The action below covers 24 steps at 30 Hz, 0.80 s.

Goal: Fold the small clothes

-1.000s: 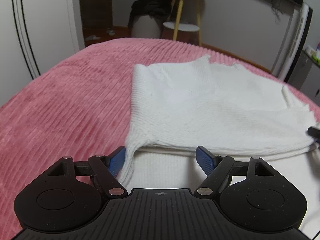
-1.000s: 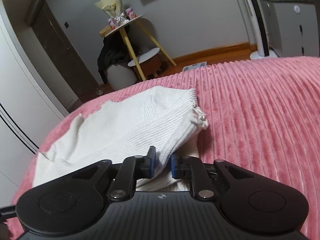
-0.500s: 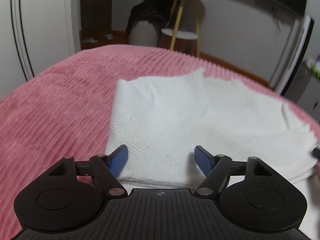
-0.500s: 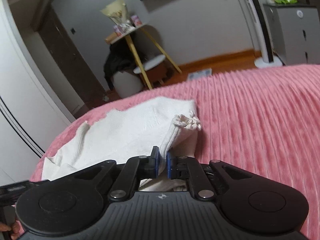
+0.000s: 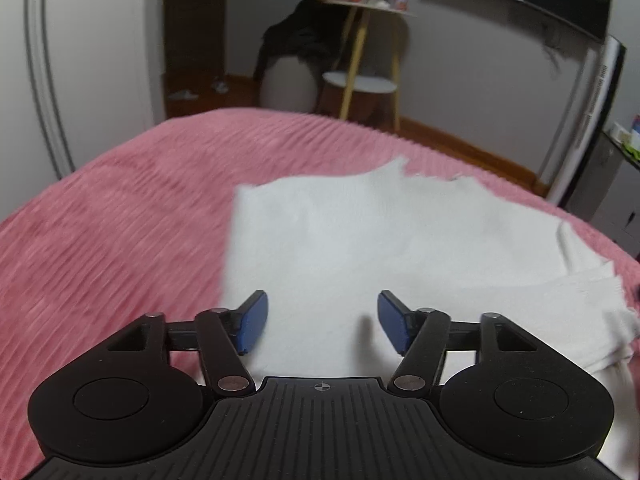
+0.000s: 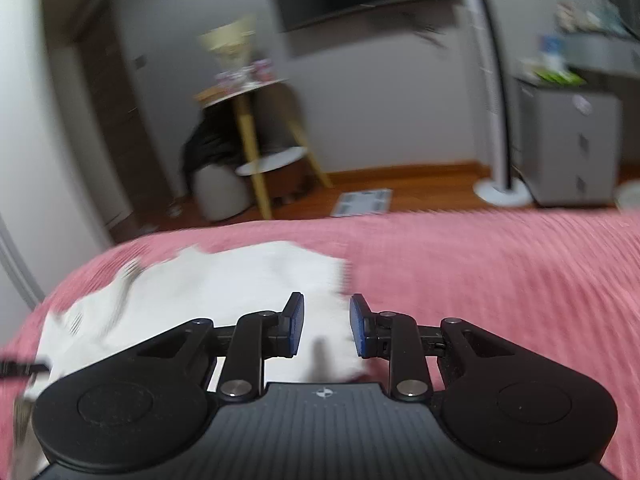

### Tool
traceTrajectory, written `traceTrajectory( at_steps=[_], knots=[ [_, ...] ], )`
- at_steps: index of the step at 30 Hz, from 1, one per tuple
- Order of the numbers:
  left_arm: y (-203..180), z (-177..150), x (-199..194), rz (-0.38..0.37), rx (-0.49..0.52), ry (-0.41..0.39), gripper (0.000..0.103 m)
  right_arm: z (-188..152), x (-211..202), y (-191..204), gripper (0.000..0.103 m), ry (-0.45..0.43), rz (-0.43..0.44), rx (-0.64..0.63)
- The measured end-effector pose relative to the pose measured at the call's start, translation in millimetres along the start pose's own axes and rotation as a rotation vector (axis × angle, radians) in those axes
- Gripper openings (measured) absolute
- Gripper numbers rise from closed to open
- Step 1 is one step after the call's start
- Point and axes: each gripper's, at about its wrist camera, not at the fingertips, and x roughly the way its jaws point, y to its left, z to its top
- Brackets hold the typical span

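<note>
A white ribbed knit garment (image 5: 380,232) lies folded on the pink ribbed bedspread (image 5: 120,220). My left gripper (image 5: 322,320) is open and empty, its blue pads wide apart just above the garment's near edge. In the right wrist view the same garment (image 6: 224,280) lies left of centre, blurred. My right gripper (image 6: 326,330) is open, its pads apart over the garment's right edge, holding nothing.
Beyond the bed stand a yellow-legged side table (image 5: 360,40) with small items and dark clothing draped nearby. A grey cabinet (image 6: 568,144) and a white standing fan (image 6: 496,120) stand at the right. A paper (image 6: 362,202) lies on the wooden floor.
My right gripper has opened and let go of the garment's edge, then lifted. My left gripper stayed open and moved forward over the garment. The folded layer now lies flat.
</note>
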Motion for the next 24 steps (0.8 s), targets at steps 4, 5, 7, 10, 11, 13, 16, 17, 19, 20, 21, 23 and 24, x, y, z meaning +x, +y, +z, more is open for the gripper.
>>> traceTrajectory(
  at_steps=[4, 5, 7, 10, 11, 13, 16, 17, 19, 20, 21, 23, 24],
  knots=[
    [-27.6, -0.9, 29.5, 0.019, 0.076, 0.013, 0.077, -11.1, 23.3, 63.3, 0.02, 0.052, 0.152, -0.177],
    [-29.5, -3.6, 38.4, 0.019, 0.068, 0.026, 0.078, -16.1, 30.2, 77.9, 0.018, 0.07, 0.187, -0.211],
    [-33.1, -9.5, 50.7, 0.049, 0.077, 0.014, 0.085, -26.9, 44.5, 101.4, 0.018, 0.102, 0.213, -0.274],
    [-40.4, -15.6, 60.9, 0.111, 0.153, -0.026, 0.098, -42.3, 70.8, 117.1, 0.016, 0.119, 0.15, -0.37],
    [-39.0, -16.0, 62.8, 0.117, 0.149, -0.033, 0.101, -43.6, 76.3, 115.8, 0.016, 0.113, 0.148, -0.365],
    [-33.7, -15.9, 64.3, 0.104, 0.142, -0.036, 0.103, -40.8, 82.3, 113.7, 0.015, 0.116, 0.153, -0.344],
    [-28.4, -13.0, 51.6, 0.104, 0.135, -0.014, 0.102, -42.6, 80.1, 115.9, 0.016, 0.114, 0.148, -0.363],
    [-27.7, -12.3, 44.9, 0.108, 0.143, 0.006, 0.102, -42.1, 77.4, 116.7, 0.016, 0.119, 0.151, -0.374],
    [-24.5, -15.2, 26.4, 0.108, 0.179, 0.031, 0.101, -39.8, 65.0, 115.0, 0.016, 0.13, 0.149, -0.391],
    [-21.6, -20.0, 15.7, 0.114, 0.199, 0.048, 0.101, -39.2, 53.3, 111.2, 0.016, 0.131, 0.136, -0.39],
    [-18.2, -26.0, 5.4, 0.117, 0.217, 0.079, 0.101, -39.8, 39.1, 105.2, 0.016, 0.128, 0.123, -0.379],
    [-7.8, -38.5, -19.0, 0.128, 0.236, 0.143, 0.101, -45.4, 8.9, 87.3, 0.018, 0.144, 0.118, -0.338],
    [-2.2, -43.3, -31.2, 0.131, 0.242, 0.174, 0.101, -49.8, -8.1, 77.2, 0.019, 0.147, 0.117, -0.319]
  ],
)
